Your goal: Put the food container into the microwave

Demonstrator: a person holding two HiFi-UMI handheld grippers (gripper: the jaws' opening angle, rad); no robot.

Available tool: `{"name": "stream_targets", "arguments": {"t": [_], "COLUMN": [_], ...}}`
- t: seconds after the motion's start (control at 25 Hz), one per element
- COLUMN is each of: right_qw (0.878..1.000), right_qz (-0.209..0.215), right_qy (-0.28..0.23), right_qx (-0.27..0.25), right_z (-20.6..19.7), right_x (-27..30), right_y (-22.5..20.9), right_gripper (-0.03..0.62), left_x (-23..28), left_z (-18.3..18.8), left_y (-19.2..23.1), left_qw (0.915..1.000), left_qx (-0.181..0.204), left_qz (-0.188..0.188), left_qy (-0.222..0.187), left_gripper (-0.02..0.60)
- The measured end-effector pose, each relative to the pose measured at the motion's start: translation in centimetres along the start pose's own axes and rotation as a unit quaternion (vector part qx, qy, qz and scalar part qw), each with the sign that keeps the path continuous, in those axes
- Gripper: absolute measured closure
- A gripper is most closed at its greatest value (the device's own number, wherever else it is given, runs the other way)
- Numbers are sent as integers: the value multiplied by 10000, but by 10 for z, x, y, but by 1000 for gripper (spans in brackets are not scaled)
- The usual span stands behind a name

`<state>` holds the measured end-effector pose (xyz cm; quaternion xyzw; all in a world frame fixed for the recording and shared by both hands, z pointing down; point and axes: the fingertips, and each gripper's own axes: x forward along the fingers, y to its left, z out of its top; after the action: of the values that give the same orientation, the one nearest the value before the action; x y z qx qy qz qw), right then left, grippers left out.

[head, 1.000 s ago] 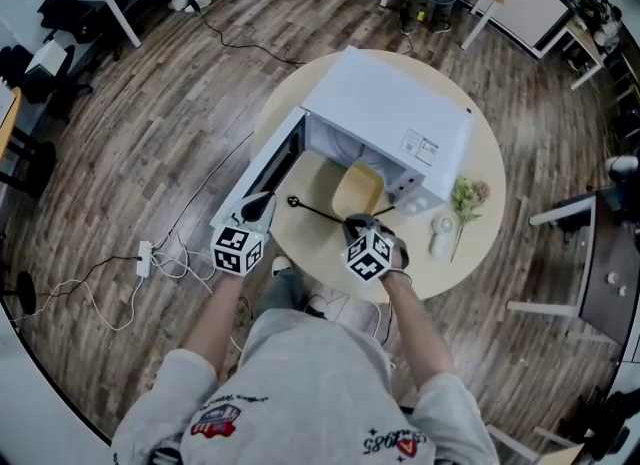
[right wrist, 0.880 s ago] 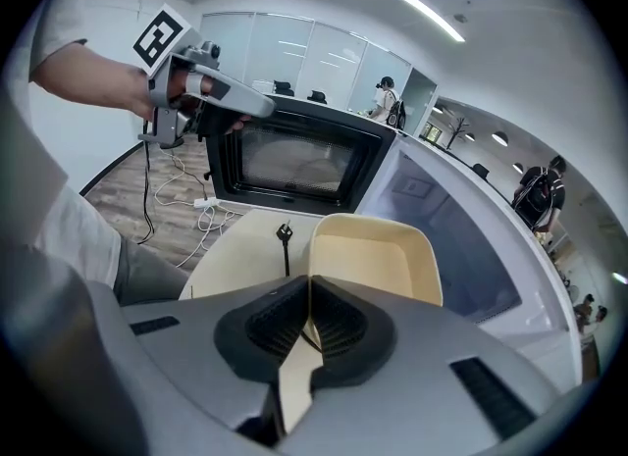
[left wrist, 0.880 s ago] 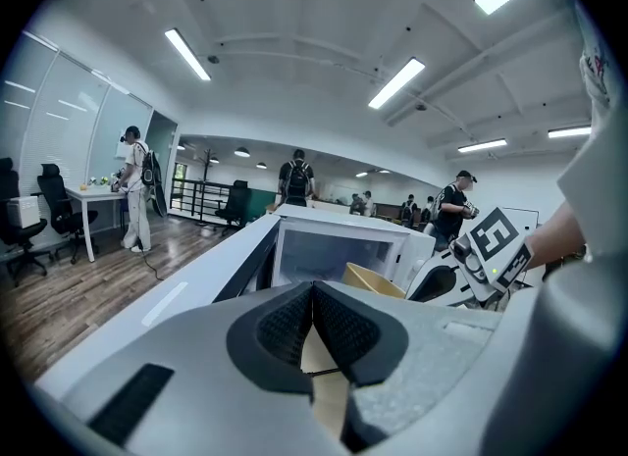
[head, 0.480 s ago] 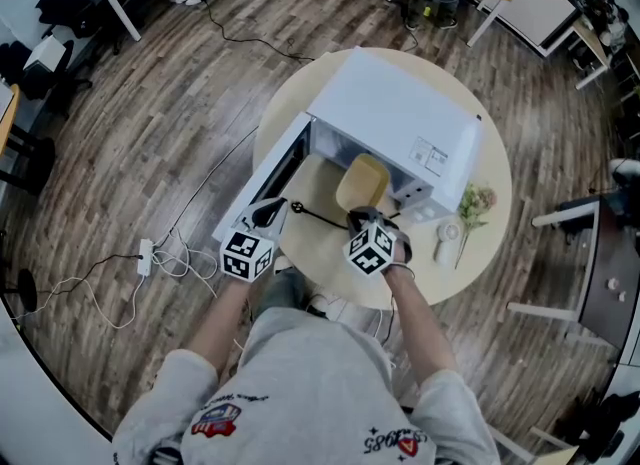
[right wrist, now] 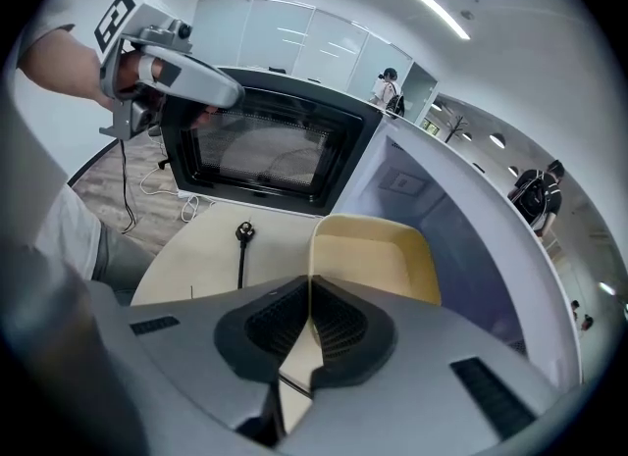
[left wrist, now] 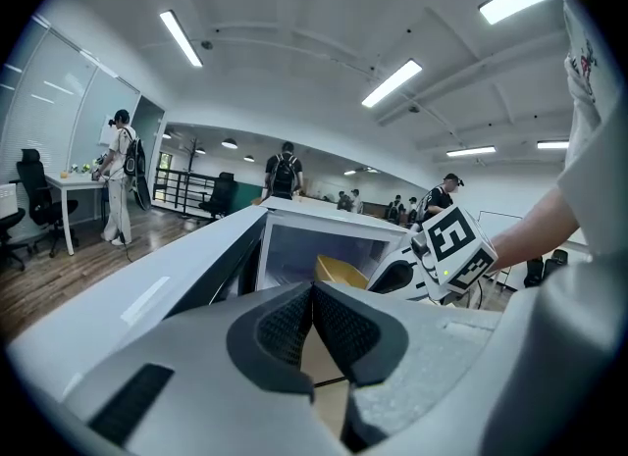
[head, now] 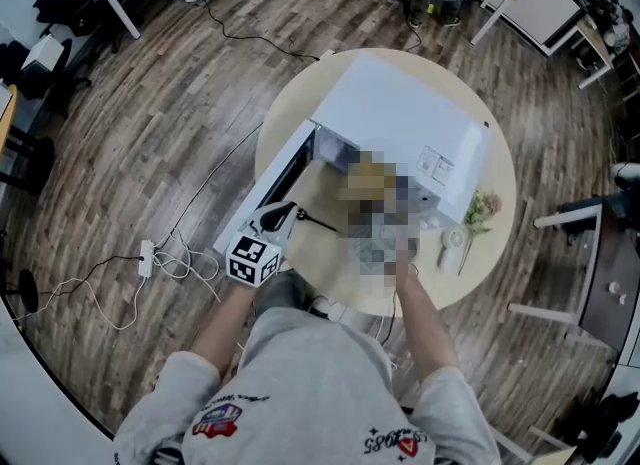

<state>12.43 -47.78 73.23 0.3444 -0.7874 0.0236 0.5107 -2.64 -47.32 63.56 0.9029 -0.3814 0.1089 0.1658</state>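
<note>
A white microwave [head: 400, 118] stands on a round table [head: 290, 133] with its door [head: 270, 178] swung open to the left. In the right gripper view, my right gripper [right wrist: 310, 292] is shut on the near rim of the yellow food container [right wrist: 373, 258], which sits at the mouth of the cavity [right wrist: 446, 238]. A mosaic patch covers that gripper and the container in the head view. My left gripper [head: 278, 220] is shut and holds nothing, beside the door's [left wrist: 147, 287] outer edge. From the left gripper [left wrist: 312, 292] I see the container [left wrist: 343, 270] and the right gripper's marker cube [left wrist: 453, 243].
The microwave's black plug [right wrist: 243, 231] and cord lie on the table before the door [right wrist: 265, 150]. A flower sprig [head: 482, 208] and a small white object [head: 455, 238] lie at the table's right edge. Cables and a power strip [head: 147, 253] lie on the floor at left.
My right gripper has carried the container away from me, toward the microwave's opening. The left gripper has shifted slightly forward along the door.
</note>
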Motion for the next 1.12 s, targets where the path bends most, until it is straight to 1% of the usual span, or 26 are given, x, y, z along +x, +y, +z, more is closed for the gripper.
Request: {"name": "stream_targets", "arguments": {"t": [0.2, 0.36, 0.52, 0.72, 0.84, 1.12], "right_qw": [9998, 9993, 9990, 9980, 9972, 9959], "right_qz": [-115, -199, -276, -478, -604, -715], "right_qy": [144, 259, 325, 388, 424, 553], "right_qx": [-34, -177, -145, -108, -103, -67], "right_z": [-3, -4, -5, -1, 0, 0], "right_x": [10, 23, 37, 52, 59, 73], "right_y": [-16, -27, -38, -54, -64, -79], "right_gripper": [580, 579, 579, 579, 579, 579], "left_x": [5, 10, 14, 18, 21, 25], "left_z": [-3, -3, -4, -6, -7, -7], "left_y": [8, 17, 24, 34, 34, 34], "left_qw": [10000, 9999, 9999, 9999, 9998, 9996], "left_qx": [-52, -104, -106, -86, -36, -69], "left_qz": [-3, -15, -22, -61, -121, -223], "left_qy": [56, 44, 62, 113, 154, 160], "left_gripper": [577, 577, 577, 577, 577, 577]}}
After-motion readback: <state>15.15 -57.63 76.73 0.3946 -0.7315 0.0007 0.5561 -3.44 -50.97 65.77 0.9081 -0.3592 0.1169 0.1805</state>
